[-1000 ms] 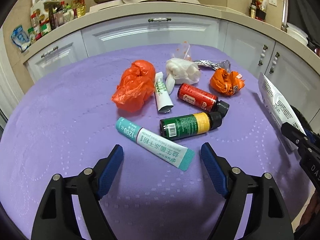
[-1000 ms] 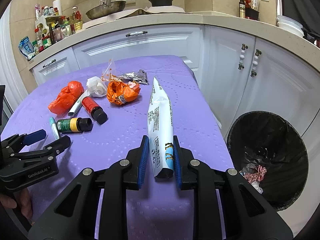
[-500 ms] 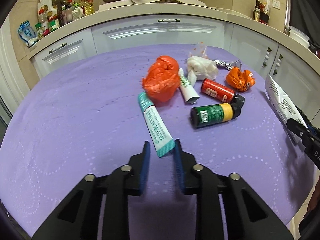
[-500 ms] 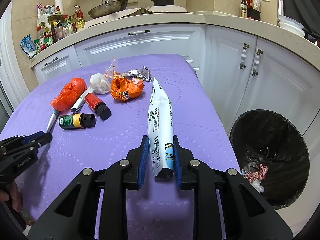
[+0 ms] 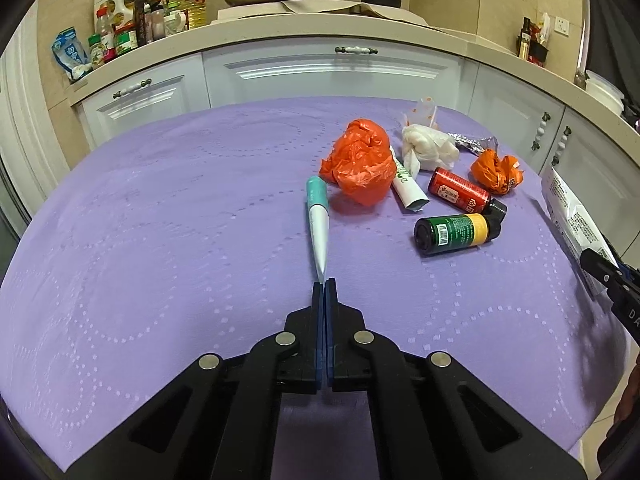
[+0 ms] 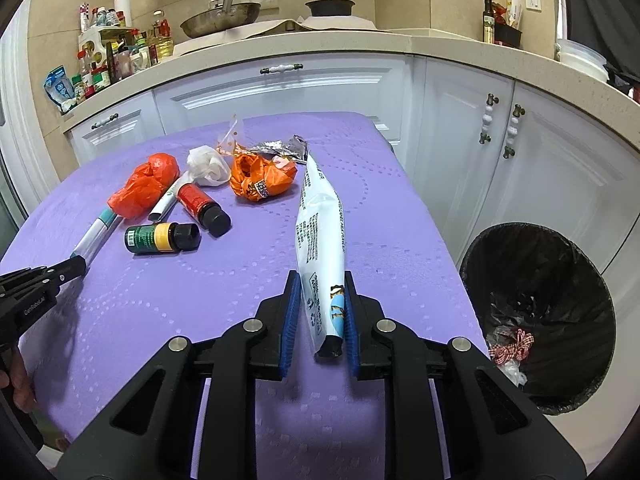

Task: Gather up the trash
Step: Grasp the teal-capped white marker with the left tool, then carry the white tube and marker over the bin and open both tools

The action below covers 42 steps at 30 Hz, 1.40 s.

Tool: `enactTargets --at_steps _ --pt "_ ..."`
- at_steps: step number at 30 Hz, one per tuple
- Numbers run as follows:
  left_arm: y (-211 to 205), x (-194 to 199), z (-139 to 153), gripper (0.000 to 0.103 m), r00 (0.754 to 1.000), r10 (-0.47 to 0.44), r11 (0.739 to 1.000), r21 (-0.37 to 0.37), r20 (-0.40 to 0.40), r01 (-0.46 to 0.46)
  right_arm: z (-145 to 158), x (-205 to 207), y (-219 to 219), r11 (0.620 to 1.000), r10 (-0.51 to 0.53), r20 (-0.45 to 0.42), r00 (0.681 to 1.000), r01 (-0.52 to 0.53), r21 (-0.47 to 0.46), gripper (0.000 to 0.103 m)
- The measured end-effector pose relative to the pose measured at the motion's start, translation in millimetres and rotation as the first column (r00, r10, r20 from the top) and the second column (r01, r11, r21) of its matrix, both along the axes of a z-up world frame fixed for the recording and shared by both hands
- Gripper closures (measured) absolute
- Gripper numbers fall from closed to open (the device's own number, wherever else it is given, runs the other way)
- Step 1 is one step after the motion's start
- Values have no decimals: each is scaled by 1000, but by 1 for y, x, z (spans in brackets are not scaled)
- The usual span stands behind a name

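Observation:
My left gripper [image 5: 324, 285] is shut on the flat end of a teal-and-white tube [image 5: 317, 225], which points away over the purple table [image 5: 160, 240]; both show in the right wrist view, the gripper [image 6: 78, 266] and the tube [image 6: 96, 236]. My right gripper [image 6: 319, 300] is shut on a white snack packet [image 6: 320, 240], held above the table's right part; it also shows in the left wrist view [image 5: 572, 216]. On the table lie an orange bag [image 5: 360, 164], a white tube [image 5: 408, 188], a red bottle [image 5: 460, 194], a green-yellow bottle [image 5: 456, 232], a white wad [image 5: 428, 148] and an orange wrapper [image 5: 496, 170].
A black-lined trash bin [image 6: 536, 312] stands on the floor right of the table, with some trash inside. A foil scrap [image 6: 280, 148] lies at the table's far edge. White cabinets [image 6: 280, 92] and a cluttered counter run behind.
My left gripper has closed fully on the teal tube's flat end, and the tube now points straight away, turned edge-on. The right gripper still holds the packet, barely moved.

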<state>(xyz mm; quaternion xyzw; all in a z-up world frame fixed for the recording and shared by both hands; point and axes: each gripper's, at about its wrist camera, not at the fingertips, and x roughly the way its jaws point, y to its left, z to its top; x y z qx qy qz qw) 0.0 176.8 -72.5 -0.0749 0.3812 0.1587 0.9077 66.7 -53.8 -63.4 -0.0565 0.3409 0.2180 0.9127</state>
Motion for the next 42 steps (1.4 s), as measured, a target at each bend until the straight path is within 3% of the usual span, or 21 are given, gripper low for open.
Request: enactTargets --at_steps 14,23,33,42 --pt "-20 -12 17 102 998 -50 999 23 45 49 13 -13 -15 999 -33 44 998 34 -10 88" --pt "-67 2 33 102 979 -186 982 39 79 183 20 -11 -52 993 -118 69 991 119 -14 88" --pt "-144 40 44 102 918 -381 925 56 115 377 21 -2 -109 968 -247 81 966 249 -18 88" --pt "-236 80 39 102 824 -556 831 92 103 549 13 13 -175 924 -380 78 922 382 -9 88"
